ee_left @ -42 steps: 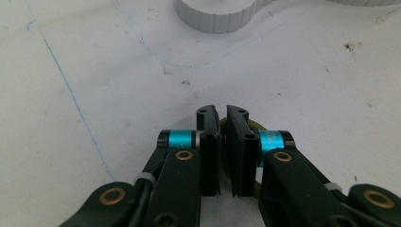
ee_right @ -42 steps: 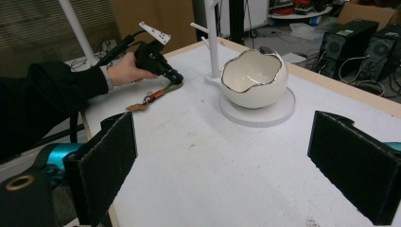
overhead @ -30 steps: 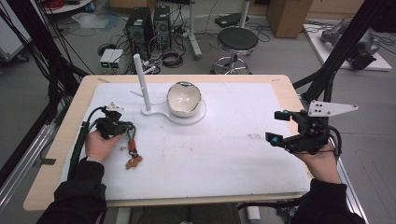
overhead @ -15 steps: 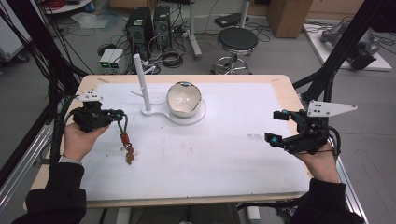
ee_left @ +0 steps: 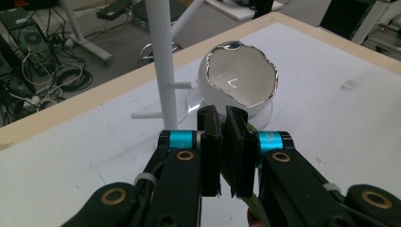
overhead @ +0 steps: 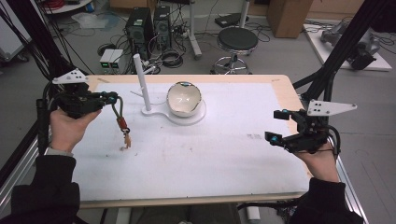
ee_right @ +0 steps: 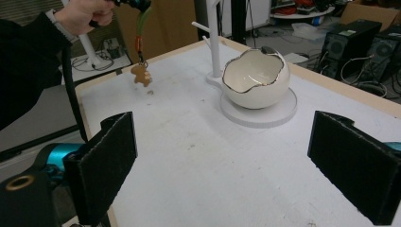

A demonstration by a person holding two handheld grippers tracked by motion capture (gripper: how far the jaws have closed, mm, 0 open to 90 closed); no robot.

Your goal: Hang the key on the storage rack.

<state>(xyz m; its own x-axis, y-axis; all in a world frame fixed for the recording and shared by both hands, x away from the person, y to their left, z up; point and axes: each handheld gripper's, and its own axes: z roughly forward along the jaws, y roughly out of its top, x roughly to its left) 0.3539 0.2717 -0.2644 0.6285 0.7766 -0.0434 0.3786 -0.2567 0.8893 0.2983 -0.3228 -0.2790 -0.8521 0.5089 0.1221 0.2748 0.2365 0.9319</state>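
Where cables sprawl (overhead: 163, 51) — white tabletop (overhead: 210, 154), stool (overhead: 237, 39)

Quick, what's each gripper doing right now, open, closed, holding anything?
Left gripper: closed on the keychain strap, charm hanging below.
Right gripper: open, holding nothing.

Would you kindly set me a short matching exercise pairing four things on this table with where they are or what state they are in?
Things:
1. left hand-held gripper
2. right hand-held gripper
3. egg-shaped bowl
4. gingerbread charm

States:
A. sits on the white round base
B. jaws wide apart, holding nothing
C. dangles from the strap over the table
D. shut on the strap

Pairs: 1-D, 2-B, 3-A, 4-C
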